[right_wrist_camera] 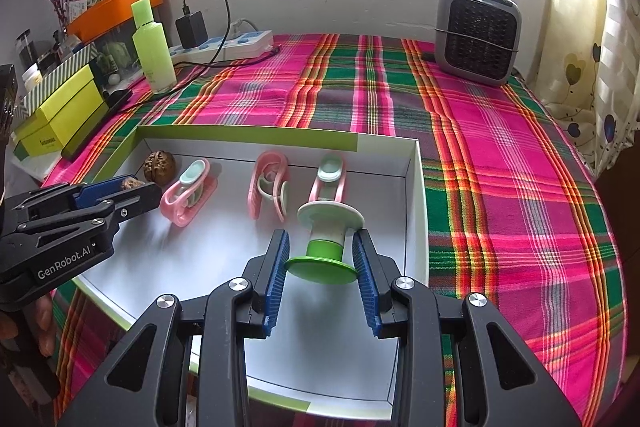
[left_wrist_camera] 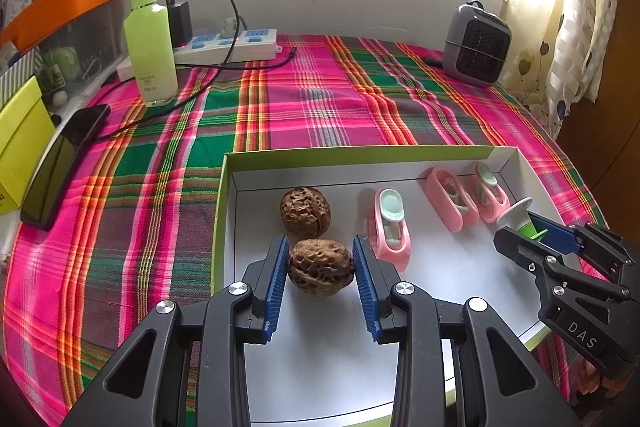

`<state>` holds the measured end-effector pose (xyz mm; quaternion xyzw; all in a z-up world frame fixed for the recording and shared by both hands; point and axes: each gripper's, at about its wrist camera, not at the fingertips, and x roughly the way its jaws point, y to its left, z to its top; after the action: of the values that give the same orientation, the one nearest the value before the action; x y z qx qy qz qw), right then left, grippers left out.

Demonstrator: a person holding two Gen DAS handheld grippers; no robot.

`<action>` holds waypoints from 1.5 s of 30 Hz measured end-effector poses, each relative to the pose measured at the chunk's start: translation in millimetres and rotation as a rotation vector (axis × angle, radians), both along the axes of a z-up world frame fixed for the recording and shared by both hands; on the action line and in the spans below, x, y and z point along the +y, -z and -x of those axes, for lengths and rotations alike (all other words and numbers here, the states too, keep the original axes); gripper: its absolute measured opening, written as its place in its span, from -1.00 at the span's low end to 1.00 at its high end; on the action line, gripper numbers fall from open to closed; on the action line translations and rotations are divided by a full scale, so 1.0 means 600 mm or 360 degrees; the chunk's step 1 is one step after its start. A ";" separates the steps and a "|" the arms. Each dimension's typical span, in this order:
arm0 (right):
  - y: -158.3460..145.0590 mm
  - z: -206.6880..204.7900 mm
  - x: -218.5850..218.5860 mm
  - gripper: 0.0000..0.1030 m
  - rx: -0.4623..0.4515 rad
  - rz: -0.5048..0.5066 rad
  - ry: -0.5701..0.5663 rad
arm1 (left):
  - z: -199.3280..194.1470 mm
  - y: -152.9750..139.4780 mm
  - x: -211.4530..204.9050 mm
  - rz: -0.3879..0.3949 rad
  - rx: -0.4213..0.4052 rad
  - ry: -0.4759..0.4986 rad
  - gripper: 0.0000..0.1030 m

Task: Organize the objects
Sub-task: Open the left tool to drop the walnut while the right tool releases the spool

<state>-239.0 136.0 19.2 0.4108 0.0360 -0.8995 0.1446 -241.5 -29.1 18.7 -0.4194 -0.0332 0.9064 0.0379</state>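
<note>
In the left wrist view my left gripper (left_wrist_camera: pixel 321 247) is shut on a brown walnut (left_wrist_camera: pixel 321 269) inside a shallow white box (left_wrist_camera: pixel 360 157) with a green rim. A second walnut (left_wrist_camera: pixel 305 211) lies just beyond it. To the right lie three pink clips (left_wrist_camera: pixel 392 227) (left_wrist_camera: pixel 450 203) (left_wrist_camera: pixel 486 193). My right gripper (left_wrist_camera: pixel 524 231) enters from the right with a spool. In the right wrist view the right gripper (right_wrist_camera: pixel 322 239) is shut on that green and white spool (right_wrist_camera: pixel 326 243), near the box's right wall (right_wrist_camera: pixel 416 187). The left gripper (right_wrist_camera: pixel 140 185) comes in from the left, its walnut (right_wrist_camera: pixel 132 183) mostly hidden.
The box sits on a pink and green plaid cloth (left_wrist_camera: pixel 320 99). At the back stand a green bottle (left_wrist_camera: pixel 150 39), a power strip (left_wrist_camera: pixel 228 45) with charger and cables, and a grey heater (right_wrist_camera: pixel 478 33). A black phone (left_wrist_camera: pixel 60 167) and yellow-green boxes (right_wrist_camera: pixel 60 115) lie at the left.
</note>
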 end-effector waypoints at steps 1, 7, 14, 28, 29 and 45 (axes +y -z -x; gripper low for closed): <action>0.000 0.000 -0.001 -0.33 0.0000 0.0001 0.0000 | 0.000 0.000 0.000 0.0001 -0.0001 0.0000 -0.39; 0.001 0.000 0.000 -0.33 -0.0001 0.0009 0.0001 | 0.000 0.000 0.000 0.0005 -0.0003 -0.0002 -0.38; 0.000 -0.001 0.001 -0.33 0.0009 0.0001 0.0007 | -0.003 0.001 0.002 -0.0001 -0.0005 0.0004 -0.31; -0.005 -0.009 -0.004 -0.05 0.0046 -0.0004 0.0003 | -0.007 -0.002 0.003 -0.0009 -0.0005 0.0011 -0.22; -0.005 -0.009 -0.004 -0.05 0.0048 -0.0001 0.0002 | -0.008 -0.002 0.003 -0.0012 -0.0004 0.0011 -0.22; -0.014 -0.027 -0.005 -0.05 0.0081 0.0010 0.0003 | -0.039 -0.018 0.002 0.0021 0.0049 -0.0003 -0.21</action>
<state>-222.7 132.9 27.7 0.3872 0.0364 -0.9099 0.1442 -217.8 -28.0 29.5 -0.4056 -0.0271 0.9130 0.0347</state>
